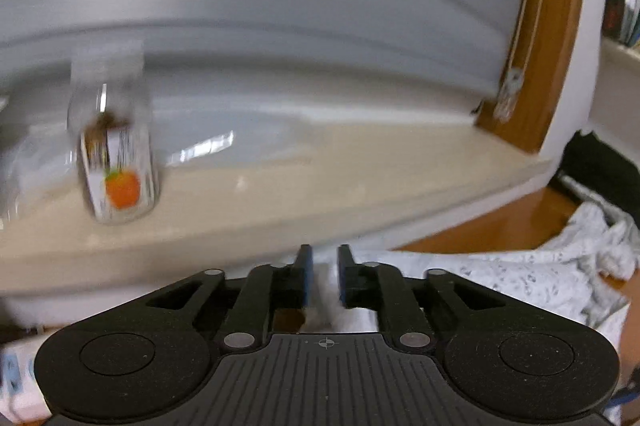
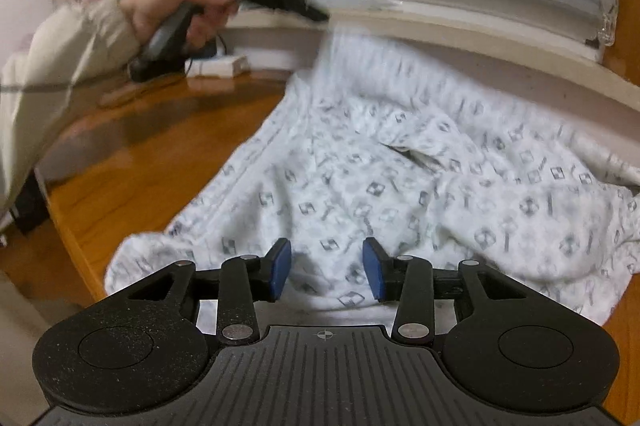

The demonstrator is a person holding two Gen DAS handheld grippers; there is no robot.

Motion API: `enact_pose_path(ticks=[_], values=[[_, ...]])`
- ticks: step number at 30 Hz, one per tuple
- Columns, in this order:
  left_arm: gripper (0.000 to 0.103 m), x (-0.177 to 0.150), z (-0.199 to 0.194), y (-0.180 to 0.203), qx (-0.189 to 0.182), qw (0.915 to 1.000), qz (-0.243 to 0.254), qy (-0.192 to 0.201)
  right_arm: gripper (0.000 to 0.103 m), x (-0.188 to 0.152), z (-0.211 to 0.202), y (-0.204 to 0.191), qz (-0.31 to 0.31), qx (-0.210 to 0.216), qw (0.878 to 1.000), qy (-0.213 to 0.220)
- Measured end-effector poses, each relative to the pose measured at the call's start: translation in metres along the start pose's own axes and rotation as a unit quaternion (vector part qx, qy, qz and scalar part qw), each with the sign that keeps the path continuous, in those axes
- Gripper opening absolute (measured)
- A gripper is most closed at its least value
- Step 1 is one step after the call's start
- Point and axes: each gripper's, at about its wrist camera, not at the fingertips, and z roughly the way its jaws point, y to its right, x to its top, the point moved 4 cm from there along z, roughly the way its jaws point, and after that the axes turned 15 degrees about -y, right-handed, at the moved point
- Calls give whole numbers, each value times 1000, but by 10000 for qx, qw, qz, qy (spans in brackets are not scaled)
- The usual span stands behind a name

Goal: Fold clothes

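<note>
Spreading across the wooden bench (image 2: 132,161), the white printed garment (image 2: 400,185) lies rumpled from about six o'clock out to three in the right wrist view, with one edge drawn up toward twelve. The left gripper (image 2: 316,13), held in a hand (image 2: 176,13) at ten o'clock, has its jaws nearly closed on that raised cloth. The right gripper (image 2: 326,268) hovers just over the near hem, jaws released and empty. Judging by this, a lift or fold of the far edge is in hand; next the right jaws would need a hold on the hem. A bottle (image 1: 116,145) on the sill (image 1: 280,193) carries an orange picture; its writing is too blurred to read.
</note>
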Motion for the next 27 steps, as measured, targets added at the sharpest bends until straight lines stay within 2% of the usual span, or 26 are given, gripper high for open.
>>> enact_pose_path(ticks=[3,5,9,14,15,17,19,21,23,25,27], values=[[32,-17,13,2,-174,9998,-36,-128,41,6,-1,-6,22,15,10000,88],[34,-26,23,9,-264,9995,-31,-192,40,12,0,-11,13,84,9999,110],[35,-41,37,19,-505,9981,13,-358,40,22,6,-21,90,357,9992,124],[35,-51,38,22,-511,9974,200,-466,39,30,18,-36,-5,478,9989,20],[35,-52,37,22,-519,9973,233,-474,36,31,20,-38,-27,501,9987,-13],[35,-56,33,21,-457,9972,313,-511,5,33,25,-40,-62,600,9981,-81],[35,-52,38,26,-409,9972,342,-530,2,37,24,-39,19,906,9959,-45],[35,-52,35,24,-508,9969,299,-526,2,41,12,-37,196,1526,9879,186],[35,-52,32,22,-608,9965,255,-523,2,46,-1,-38,258,1796,9826,387],[36,-52,31,20,-727,9958,199,-517,2,48,-3,-37,122,1304,9908,331],[44,-52,31,20,-785,9954,182,-521,6,48,0,-35,-6,733,9971,213]])
